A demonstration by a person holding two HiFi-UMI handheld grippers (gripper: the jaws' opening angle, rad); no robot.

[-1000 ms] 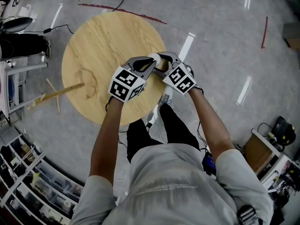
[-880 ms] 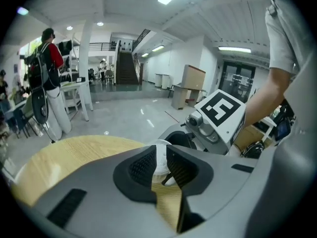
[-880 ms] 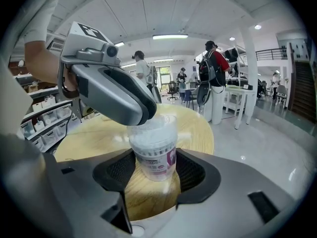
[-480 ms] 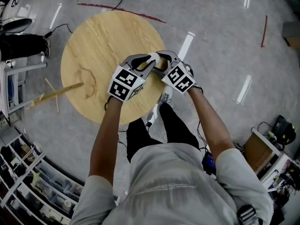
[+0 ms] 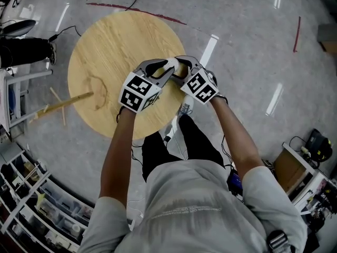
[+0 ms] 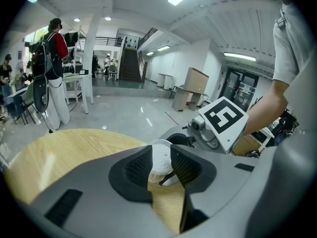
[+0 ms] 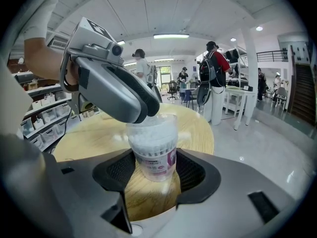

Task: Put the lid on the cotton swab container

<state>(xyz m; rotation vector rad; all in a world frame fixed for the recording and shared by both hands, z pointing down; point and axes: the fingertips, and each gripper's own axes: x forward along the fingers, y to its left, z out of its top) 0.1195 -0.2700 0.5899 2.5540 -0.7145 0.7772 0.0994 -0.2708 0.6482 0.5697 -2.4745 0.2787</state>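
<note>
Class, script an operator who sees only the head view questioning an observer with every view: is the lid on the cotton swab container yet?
Operator: Is the cotton swab container gripped?
Observer: Yes; the right gripper view shows the pads of the right gripper pressing its sides, container upright.
Operator: And the lid?
Observer: The clear lid appears to sit on top, swabs visible beneath.
Operator: The left gripper?
Observer: Its jaws are opening, with the lid's top between them.

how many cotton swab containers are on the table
1. The cotton swab container stands near the edge of the round wooden table, gripped by the right claw. No other shows, though part of the table is hidden.
</note>
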